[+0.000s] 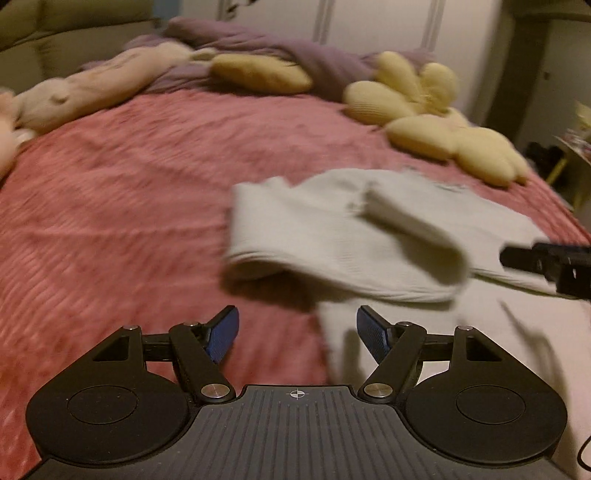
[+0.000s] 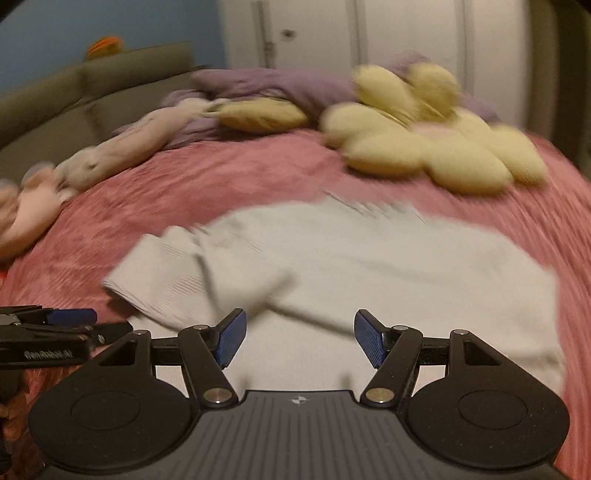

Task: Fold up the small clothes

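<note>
Fingers (image 1: 371,332) of the left gripper (image 1: 297,332) and right gripper (image 2: 299,338) are being held released above the pale garment (image 2: 369,266), nothing being grasped, on the pink bed (image 1: 129,184).

Pink bedspread (image 1: 129,192), yellow flower cushion (image 2: 424,147), purple duvet (image 1: 266,48), white wardrobe doors (image 2: 406,33), dim rm
</note>
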The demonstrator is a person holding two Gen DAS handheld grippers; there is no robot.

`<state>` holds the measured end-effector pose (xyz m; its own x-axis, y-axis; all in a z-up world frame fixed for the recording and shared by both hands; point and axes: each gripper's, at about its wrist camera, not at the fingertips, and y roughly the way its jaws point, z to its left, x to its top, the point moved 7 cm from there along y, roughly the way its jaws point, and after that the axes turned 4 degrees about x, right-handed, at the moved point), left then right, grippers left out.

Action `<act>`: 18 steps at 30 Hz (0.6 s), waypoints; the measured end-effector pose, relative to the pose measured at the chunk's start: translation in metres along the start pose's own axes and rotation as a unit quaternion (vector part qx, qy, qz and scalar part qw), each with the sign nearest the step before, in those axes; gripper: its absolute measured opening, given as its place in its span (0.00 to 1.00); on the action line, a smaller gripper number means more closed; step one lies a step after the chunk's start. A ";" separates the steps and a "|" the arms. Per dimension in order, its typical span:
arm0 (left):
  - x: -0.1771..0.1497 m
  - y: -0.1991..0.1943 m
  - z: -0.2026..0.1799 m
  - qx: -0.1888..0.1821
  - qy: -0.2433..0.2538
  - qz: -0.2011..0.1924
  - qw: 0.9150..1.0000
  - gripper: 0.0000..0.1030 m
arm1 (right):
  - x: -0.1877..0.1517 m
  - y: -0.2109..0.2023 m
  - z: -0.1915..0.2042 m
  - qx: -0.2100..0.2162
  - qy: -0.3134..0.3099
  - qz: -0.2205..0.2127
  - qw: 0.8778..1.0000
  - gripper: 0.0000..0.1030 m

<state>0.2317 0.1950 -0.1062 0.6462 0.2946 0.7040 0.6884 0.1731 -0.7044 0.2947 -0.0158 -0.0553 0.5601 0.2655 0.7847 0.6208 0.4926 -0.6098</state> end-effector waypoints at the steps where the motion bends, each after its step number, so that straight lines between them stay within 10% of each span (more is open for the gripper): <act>1: 0.000 0.002 0.006 0.004 -0.006 0.002 1.000 0.74 | 0.007 0.006 0.011 0.002 -0.018 -0.004 1.000 0.61; 7: 0.001 0.014 0.018 0.007 -0.028 0.009 1.000 0.73 | 0.026 0.067 0.056 -0.005 -0.099 0.031 0.995 0.43; 10: 0.005 0.018 0.017 0.006 -0.030 0.006 1.000 0.69 | 0.024 0.087 0.057 -0.032 -0.125 0.052 0.990 0.06; 18: 0.026 0.033 -0.006 -0.006 -0.027 -0.001 1.000 0.56 | 0.038 0.009 -0.068 -0.088 0.111 -0.086 0.986 0.06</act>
<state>0.2730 0.2028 -0.1101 0.6260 0.3453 0.6992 0.6937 0.1630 -0.7016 0.3586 -0.0577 -0.0384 0.5331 -0.0066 0.8461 0.7914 0.3576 -0.4958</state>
